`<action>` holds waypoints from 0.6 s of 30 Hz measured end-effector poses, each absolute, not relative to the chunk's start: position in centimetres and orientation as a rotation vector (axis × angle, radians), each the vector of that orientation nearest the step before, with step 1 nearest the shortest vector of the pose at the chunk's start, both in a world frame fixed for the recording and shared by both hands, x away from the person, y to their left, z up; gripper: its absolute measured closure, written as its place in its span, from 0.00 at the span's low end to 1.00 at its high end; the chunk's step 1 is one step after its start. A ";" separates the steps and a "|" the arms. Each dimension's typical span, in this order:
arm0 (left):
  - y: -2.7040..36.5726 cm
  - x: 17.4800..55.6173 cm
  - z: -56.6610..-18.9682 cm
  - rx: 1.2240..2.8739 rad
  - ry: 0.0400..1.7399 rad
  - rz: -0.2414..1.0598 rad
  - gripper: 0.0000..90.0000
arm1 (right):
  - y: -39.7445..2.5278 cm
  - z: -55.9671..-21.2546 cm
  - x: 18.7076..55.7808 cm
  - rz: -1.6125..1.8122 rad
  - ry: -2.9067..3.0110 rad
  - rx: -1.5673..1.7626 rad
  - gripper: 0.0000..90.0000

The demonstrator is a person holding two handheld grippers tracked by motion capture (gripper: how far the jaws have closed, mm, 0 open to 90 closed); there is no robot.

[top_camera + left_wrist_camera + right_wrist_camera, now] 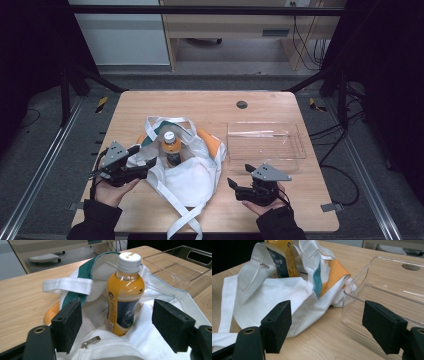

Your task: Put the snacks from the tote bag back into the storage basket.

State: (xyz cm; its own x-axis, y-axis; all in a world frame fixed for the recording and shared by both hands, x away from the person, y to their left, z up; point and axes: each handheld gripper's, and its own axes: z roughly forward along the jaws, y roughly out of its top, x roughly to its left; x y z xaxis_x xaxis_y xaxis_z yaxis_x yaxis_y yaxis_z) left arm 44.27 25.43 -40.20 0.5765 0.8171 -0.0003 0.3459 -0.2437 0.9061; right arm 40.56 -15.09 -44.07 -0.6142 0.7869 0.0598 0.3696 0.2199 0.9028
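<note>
Bottle (pixel 124 293): stood upright inside the white bag (pixel 190 177), cap upward, long axis vertical.
Left gripper (pixel 142 165): jaws wide apart at bag's edge.
Right gripper (pixel 240 181): spread, empty, near clear tray (pixel 295 135).

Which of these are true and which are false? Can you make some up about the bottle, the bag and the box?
1. The bottle stands upright in the bag. True.
2. The bottle has a red cap. False: its cap is white.
3. The left gripper is open, its jaws on either side of the bottle without touching it. True.
4. The clear box has a bottle in it. False: nothing is in it.
5. The right gripper holds the bag's strap. False: it is open and holds nothing.
6. The box sits to the right of the bag in the high view. True.
</note>
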 end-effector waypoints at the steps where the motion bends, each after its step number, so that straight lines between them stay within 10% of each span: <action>1: 25.3 44.3 -40.2 1.831 0.947 0.605 0.25 | -15.3 -44.1 40.5 1.365 2.087 1.068 0.26; 18: 23.5 45.2 -39.6 1.826 0.927 0.610 0.21 | -19.0 -45.2 39.6 1.327 2.051 1.160 0.21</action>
